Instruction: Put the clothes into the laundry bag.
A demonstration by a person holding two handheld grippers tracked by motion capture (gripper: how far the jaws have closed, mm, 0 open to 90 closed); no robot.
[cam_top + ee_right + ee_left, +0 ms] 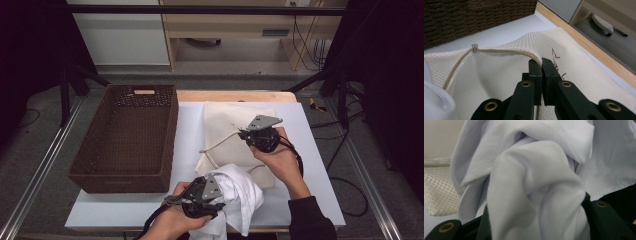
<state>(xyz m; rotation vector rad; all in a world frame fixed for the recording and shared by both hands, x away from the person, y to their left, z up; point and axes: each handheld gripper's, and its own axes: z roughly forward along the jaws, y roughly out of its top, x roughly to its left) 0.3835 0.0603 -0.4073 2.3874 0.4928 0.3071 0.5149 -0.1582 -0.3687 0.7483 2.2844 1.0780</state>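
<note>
In the high view I see my left gripper (pixel 216 204) at the bottom middle of the frame, held in my left hand (pixel 172 220). It is pinched on a bunched white cloth (pixel 240 192) — a soft lump that hangs over the near edge of the white table (pixel 125 207). In the left gripper view the white cloth (pixel 534 182) is bundled up right between the two black jaws, and the jaws squeeze it from both sides.

My right gripper (pixel 243 132) is near the middle of the high view, held in my right hand (pixel 280 157). It is over a cream mesh bag (pixel 230 120) that lies flat on the table, to the right of the basket. In the right gripper view the jaws are pressed nearly together on the zipper edge of the mesh bag (pixel 499 75) — the edge is lifted up a little there. The small zipper pull (pixel 474 46) sits in the upper left of that view, well apart from the jaws.

A brown woven basket (pixel 127 137) stands on the left side of the table. The white cloth touches the near end of the mesh bag.
</note>
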